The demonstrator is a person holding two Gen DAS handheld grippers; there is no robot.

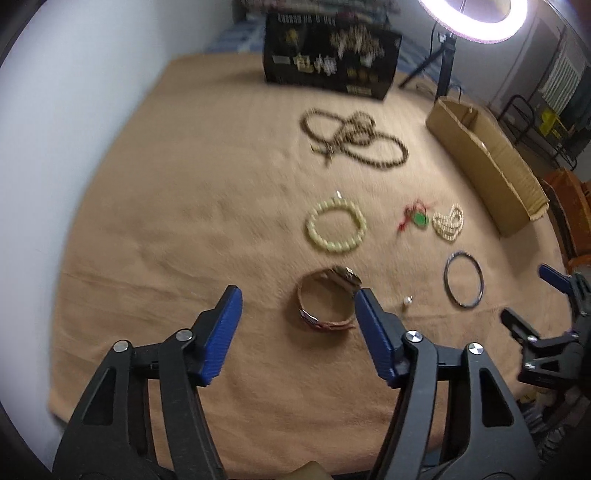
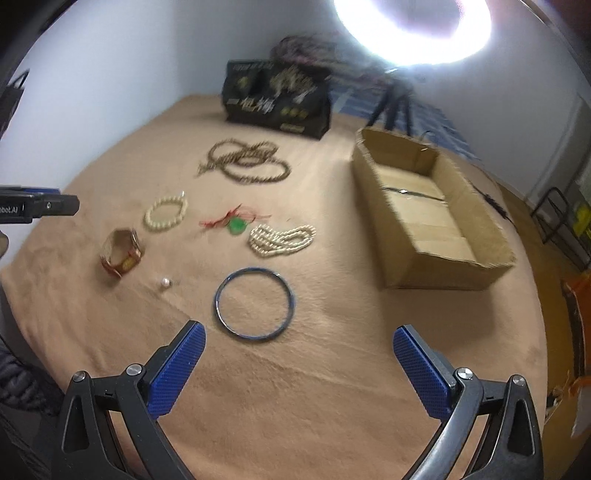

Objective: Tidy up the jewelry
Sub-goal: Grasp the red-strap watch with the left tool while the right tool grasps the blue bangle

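Surface: a tan blanket [image 2: 295,387] covers what carries the jewelry; whether a bed or a counter lies beneath cannot be told.
Left gripper [image 1: 297,301]: fingers apart, nothing clamped; the wristwatch [image 1: 327,299] lies on the blanket between and just beyond the blue tips, the right-hand tip overlapping its band in view.
Right gripper [image 2: 299,343]: fingers wide apart, empty, above the blanket; the dark bangle [image 2: 255,304] lies just beyond them.
Loose pearl [image 2: 164,283]: between watch and bangle.
Cream bead bracelet [image 1: 336,229]: mid-blanket, beyond the watch.
Green pendant on red cord [image 2: 236,223]: beside the bracelet, near the coiled pearl necklace [image 2: 282,240].
Brown bead strand [image 1: 351,138]: tangled, toward the far edge.
Cardboard box [image 2: 432,218]: open, along the right edge, with a thin dark item inside.
Black printed box [image 2: 277,101]: at the far edge.
Ring light [image 2: 412,27]: lit, on a tripod past the far right corner.
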